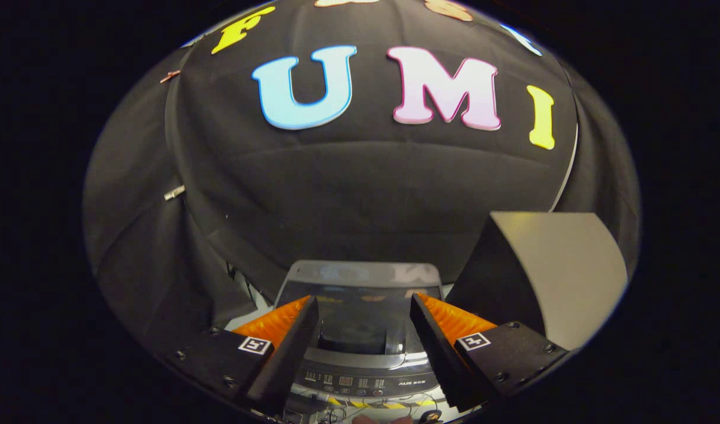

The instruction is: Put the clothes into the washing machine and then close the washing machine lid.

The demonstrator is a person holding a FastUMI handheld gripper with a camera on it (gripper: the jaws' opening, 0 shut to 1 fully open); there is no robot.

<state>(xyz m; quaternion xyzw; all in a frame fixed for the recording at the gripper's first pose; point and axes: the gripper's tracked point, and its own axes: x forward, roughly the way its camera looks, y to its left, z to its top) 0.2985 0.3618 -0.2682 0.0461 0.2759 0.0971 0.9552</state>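
From my end the floor is just a pale strip under the black cloth wall. The washing machine stands right on it with the lid down, and a grey box stands just beside it.

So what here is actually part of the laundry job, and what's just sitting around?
Part of the job:
- washing machine, glass lid down
- gripper, fingers open, nothing held, above the machine

Just sitting around:
- grey box beside the machine
- cables below the control panel
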